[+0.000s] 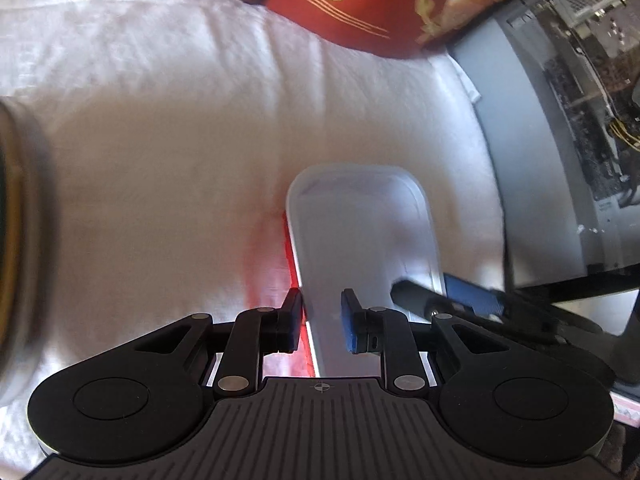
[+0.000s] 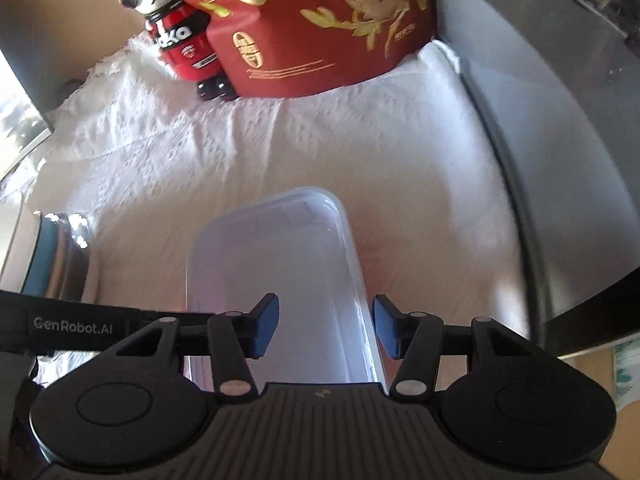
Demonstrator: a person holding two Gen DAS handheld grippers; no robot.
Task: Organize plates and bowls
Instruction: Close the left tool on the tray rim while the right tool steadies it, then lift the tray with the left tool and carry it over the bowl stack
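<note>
Plastic by its look, the translucent white tray [image 2: 276, 280] seems light, fairly stiff and slick; its thin rim is the likely hold. It lies low centre in both views on the white cloth [image 1: 160, 160], one red-edged tray beneath. The left claw [image 1: 321, 320] straddles its left rim, parted; the right claw [image 2: 325, 326] straddles the right rim, also parted. One round dish [image 2: 56, 256] sits at left.

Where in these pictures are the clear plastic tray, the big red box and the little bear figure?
plastic tray [image 2: 276, 256], right wrist view, on its floor.
red box [image 2: 320, 28], right wrist view, on its front face.
bear figure [image 2: 176, 36], right wrist view, on its red body.
</note>
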